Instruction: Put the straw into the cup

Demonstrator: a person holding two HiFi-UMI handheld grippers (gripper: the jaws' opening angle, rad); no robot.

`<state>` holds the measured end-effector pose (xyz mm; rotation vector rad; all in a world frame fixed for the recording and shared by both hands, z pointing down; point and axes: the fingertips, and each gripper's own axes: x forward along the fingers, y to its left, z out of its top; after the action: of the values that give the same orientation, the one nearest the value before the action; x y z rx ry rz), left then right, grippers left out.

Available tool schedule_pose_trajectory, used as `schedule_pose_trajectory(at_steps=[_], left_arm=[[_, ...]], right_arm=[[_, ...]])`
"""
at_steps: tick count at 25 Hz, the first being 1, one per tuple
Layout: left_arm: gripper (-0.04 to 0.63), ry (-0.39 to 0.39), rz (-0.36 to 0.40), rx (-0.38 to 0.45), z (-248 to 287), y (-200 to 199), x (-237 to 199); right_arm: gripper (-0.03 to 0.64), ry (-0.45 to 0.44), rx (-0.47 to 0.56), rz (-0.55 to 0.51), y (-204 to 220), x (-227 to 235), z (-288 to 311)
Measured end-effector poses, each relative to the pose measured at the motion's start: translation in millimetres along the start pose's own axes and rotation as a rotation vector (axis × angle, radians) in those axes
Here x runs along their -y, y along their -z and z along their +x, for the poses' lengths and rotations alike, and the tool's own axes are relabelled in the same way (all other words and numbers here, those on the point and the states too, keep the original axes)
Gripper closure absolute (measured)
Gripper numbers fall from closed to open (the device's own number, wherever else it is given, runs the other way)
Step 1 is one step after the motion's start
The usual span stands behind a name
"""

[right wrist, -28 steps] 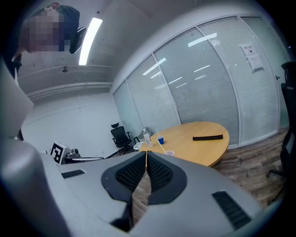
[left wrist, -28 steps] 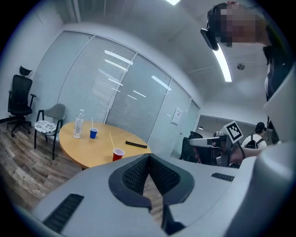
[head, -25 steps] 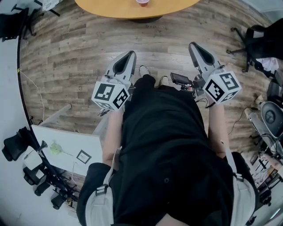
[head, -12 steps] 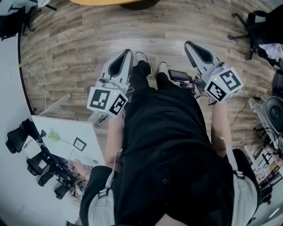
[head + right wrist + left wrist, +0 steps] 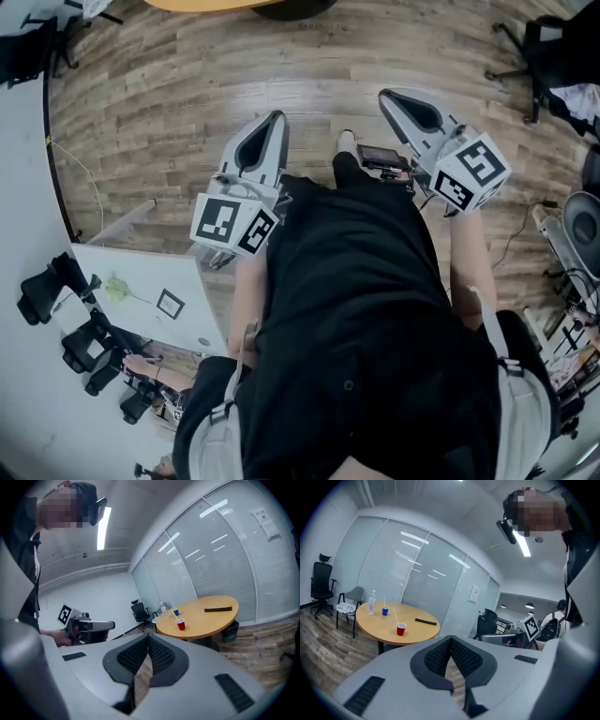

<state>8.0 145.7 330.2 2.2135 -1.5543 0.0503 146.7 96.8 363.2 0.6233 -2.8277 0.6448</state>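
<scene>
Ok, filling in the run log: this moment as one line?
left tongs: shut, empty | right tongs: shut, empty | red cup: on round table, straw in it

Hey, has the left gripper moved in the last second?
Yes. The left gripper has drawn back from the round wooden table, now only a sliver at the head view's top edge.

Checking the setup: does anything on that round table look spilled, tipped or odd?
Nothing stands out. The red cup and blue cup stand upright on the round table, each holding a straw, beside an upright bottle and a flat black bar. No spill shows.
</scene>
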Motion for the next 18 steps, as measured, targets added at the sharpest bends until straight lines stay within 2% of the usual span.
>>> schedule_pose_trajectory(at_steps=[3, 6, 18], left_arm=[[0.583, 0.031, 0.019, -0.011, 2, 1, 8], [0.583, 0.059, 0.031, -0.013, 2, 0, 14], [0.583, 0.081, 0.034, -0.026, 7, 10, 22]], right_arm=[[0.600, 0.047, 0.036, 0.000, -5, 2, -6], [0.600, 0.067, 0.091, 0.048, -10, 3, -15], [0.600, 0.021, 0.053, 0.021, 3, -8, -20]])
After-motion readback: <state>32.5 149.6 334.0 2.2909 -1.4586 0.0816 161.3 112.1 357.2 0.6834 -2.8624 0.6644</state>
